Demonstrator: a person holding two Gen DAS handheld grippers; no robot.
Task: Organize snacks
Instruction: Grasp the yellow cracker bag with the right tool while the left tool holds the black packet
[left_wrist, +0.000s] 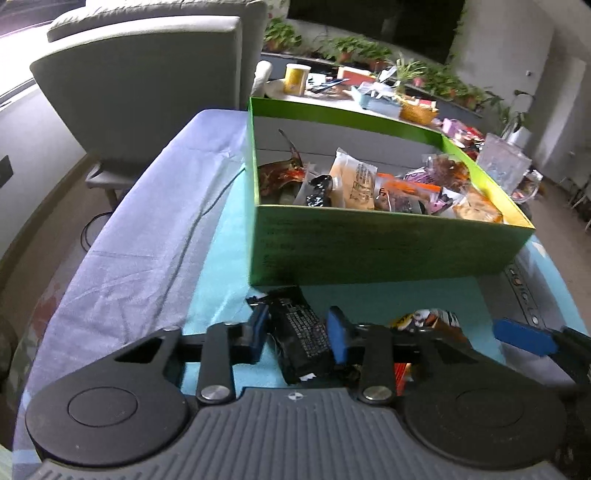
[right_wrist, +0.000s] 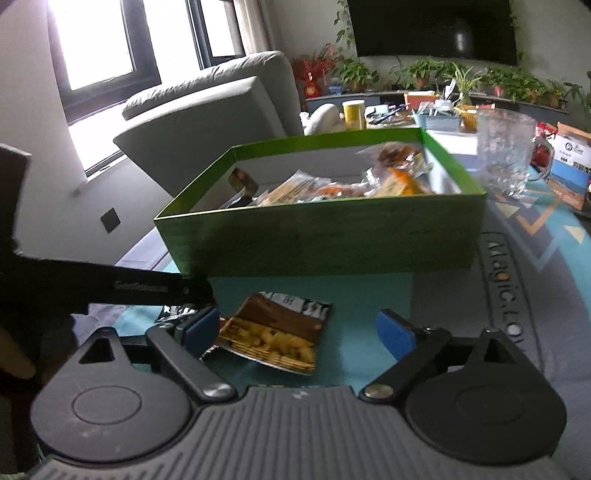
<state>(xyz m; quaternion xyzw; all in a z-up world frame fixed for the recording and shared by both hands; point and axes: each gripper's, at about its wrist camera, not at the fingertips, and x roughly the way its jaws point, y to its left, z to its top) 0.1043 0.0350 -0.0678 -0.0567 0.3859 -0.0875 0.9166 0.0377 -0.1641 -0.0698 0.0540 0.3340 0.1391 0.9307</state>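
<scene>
Gray and soft, a big sofa sits at the far left by the bright window, and green plants line the back wall under a dark screen. Next comes a purple cloth over the left side of the table, and a blue-green mat lies on top of it. On that mat, near the front, the left claw is clenched on a black snack packet. Its two blue pads press on the two sides of the packet. Just behind the packet stands a big green box with no lid. Lots of snack bags are piled inside it, mostly toward its right side, orange and purple and tan ones. A little more to the right, in front of the box, a brown snack bag with yellow crackers pictured on it lies flat on the mat. The right claw is down low around it with its pads wide apart, so it is released and is not squeezing anything. The left pad is right beside the bag's edge, and the right pad is well apart from it. Behind the box a yellow cup stands on a messy far table. At the far right, just beside the box's back corner, a clear bumpy glass mug stands upright.
</scene>
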